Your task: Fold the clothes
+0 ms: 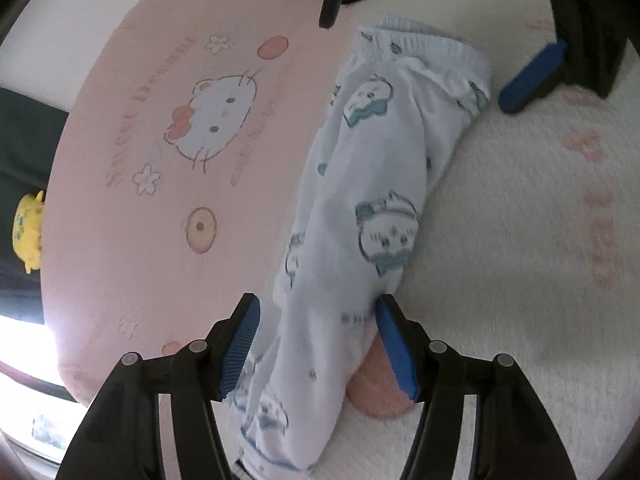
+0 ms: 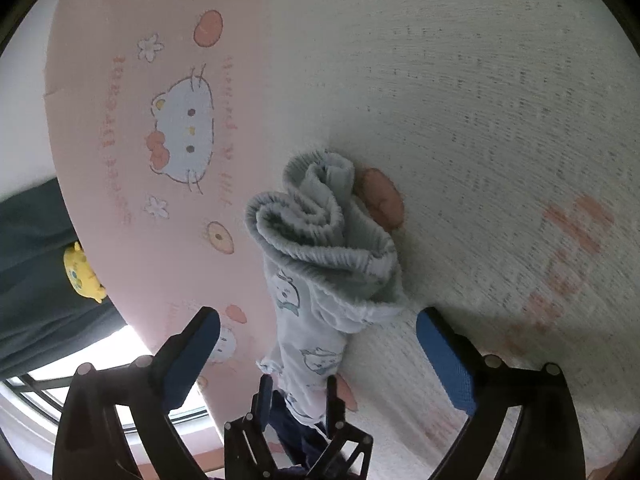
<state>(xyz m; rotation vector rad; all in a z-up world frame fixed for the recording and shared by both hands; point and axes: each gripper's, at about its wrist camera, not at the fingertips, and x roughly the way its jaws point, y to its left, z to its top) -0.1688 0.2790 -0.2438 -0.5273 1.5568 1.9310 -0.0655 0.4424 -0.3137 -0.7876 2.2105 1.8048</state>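
- Daylight glared white from a window (image 1: 24, 332) at lower left in both views.
- Soft, mild motion blur smeared the bedsheet (image 2: 480, 120) print.
- Fisheye bending and dark vignetting framed the edges.

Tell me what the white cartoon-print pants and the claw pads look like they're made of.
The white cartoon-print pants look like soft, matte knit cotton or similar: they crumple loosely, and the waistband is ribbed and gathered. The left claw has blue pads that look like ridged rubber or foam, judging by the fine grooves; the exact material isn't certain.
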